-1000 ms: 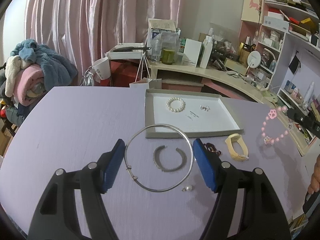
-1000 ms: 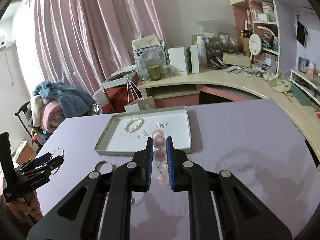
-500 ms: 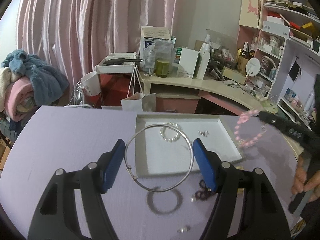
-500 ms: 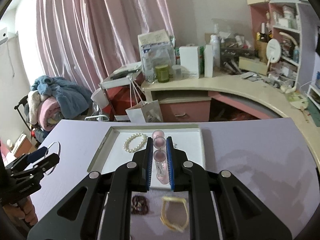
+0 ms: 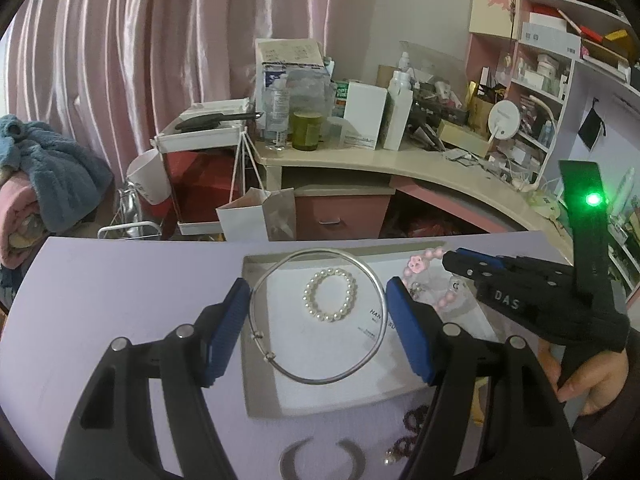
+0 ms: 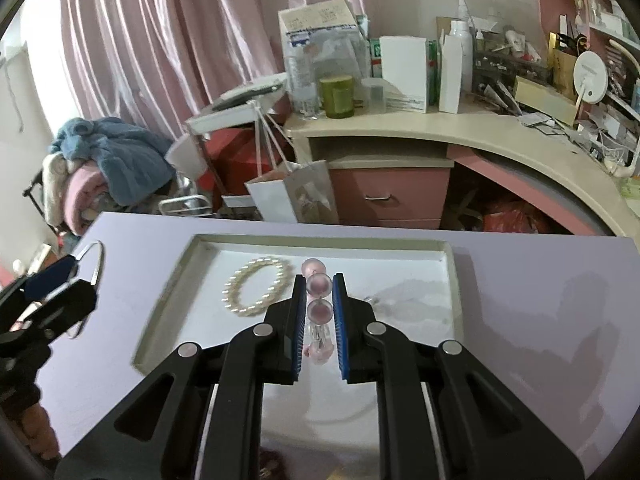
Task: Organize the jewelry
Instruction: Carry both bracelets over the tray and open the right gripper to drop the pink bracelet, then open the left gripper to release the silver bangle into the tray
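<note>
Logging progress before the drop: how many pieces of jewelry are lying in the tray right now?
2 clear: a pearl bracelet on the tray floor, and small silvery pieces at its right, blurred. The silver bangle and pink bead bracelet are gripper-held above it.

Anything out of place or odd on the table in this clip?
Several pieces lie outside the tray: an open silver cuff and a dark beaded bracelet sit on the purple table in front of it. Nothing looks spilled or damaged.

Right gripper (image 6: 319,280) jaws clamp pink bead bracelet (image 6: 319,312) above tray (image 6: 168,280)
</note>
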Demonstrator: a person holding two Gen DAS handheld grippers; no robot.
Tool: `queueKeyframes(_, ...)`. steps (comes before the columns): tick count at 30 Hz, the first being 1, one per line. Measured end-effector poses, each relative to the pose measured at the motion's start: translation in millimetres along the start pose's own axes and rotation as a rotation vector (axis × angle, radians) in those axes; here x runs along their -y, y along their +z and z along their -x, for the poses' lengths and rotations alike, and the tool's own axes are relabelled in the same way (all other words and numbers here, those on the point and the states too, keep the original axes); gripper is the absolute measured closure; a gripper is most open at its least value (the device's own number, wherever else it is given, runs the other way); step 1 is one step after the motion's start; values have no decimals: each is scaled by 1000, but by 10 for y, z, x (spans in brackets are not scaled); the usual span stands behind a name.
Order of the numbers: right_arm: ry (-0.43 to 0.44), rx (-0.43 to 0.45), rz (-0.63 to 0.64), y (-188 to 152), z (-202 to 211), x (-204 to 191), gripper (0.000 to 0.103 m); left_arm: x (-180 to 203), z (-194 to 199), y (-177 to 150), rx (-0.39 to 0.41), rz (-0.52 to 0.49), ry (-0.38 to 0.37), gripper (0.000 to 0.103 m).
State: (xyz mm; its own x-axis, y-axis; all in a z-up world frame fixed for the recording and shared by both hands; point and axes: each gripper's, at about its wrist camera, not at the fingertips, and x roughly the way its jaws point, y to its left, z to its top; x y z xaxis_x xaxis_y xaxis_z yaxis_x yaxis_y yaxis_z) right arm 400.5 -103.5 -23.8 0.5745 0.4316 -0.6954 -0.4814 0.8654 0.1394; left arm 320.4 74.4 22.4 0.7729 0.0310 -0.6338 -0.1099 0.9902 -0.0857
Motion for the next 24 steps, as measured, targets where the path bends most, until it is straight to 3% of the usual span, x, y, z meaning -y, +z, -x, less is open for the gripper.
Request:
queueKeyframes(2, -17, 5, 0, -8, -1, 45, 74, 18, -87, 9, -9, -6, -7, 34)
queueKeyframes(3, -21, 14, -10, -24, 26, 75, 57, 23, -115, 5, -12, -7, -10, 34)
queueKeyframes(4, -21, 27, -22, -41, 60, 107, 51, 32, -150, 6, -15, -8, -13, 34)
queueKeyframes(24, -58, 34, -158, -311, 236, 532, 50, 10, -965, -165, -175, 33, -26, 33)
